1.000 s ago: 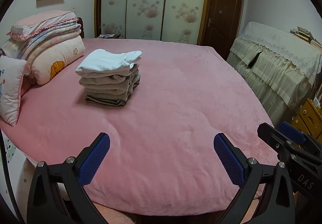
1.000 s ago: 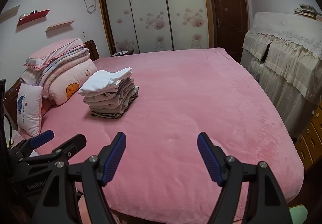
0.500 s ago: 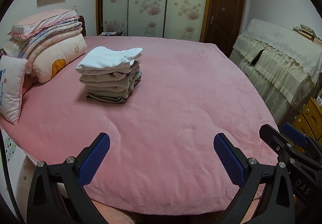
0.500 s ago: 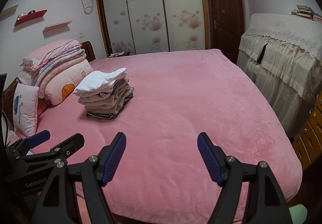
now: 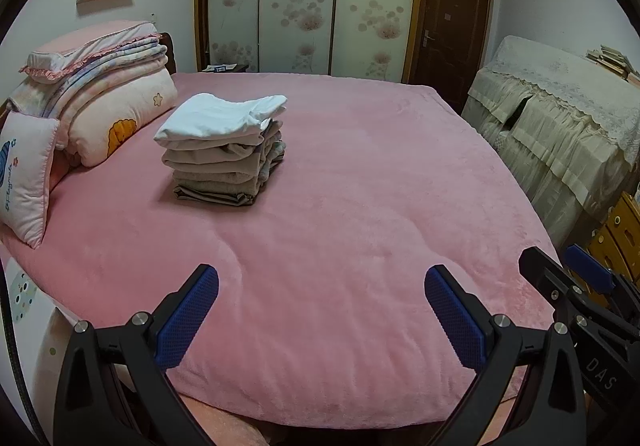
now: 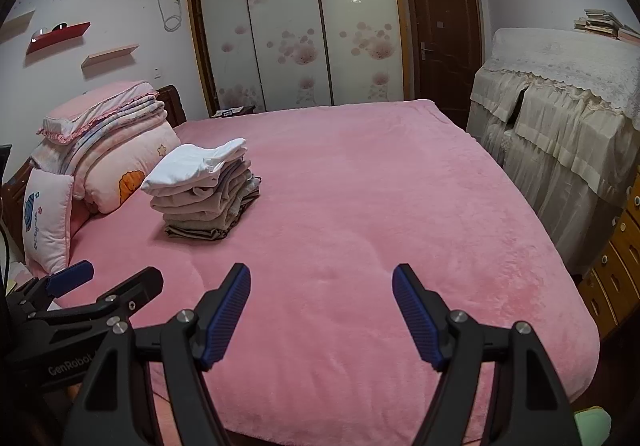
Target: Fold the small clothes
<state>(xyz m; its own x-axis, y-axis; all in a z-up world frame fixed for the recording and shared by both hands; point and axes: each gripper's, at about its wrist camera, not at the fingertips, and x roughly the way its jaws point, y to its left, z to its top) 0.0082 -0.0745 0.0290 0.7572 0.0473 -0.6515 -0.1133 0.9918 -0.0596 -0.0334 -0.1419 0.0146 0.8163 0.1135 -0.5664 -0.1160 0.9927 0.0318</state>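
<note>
I am in a bedroom with a big bed (image 5: 340, 230) under a soft pink cover, and most of it is bare. The pile of folded clothes (image 5: 224, 149) sits far up the bed, just beside the pillows (image 5: 112, 101), with a white piece on top. My left gripper (image 5: 322, 310) hangs over the near edge with its fingers wide apart and nothing in them. My right gripper (image 6: 322, 310) is the same — fingers spread, holding nothing. I see no loose clothes left to fold, so I think the job is nearly done. The pile is tall and a bit wonky on the soft cover. If I bump it or grab only the top piece, it could tip over — then the folds come undone.
</note>
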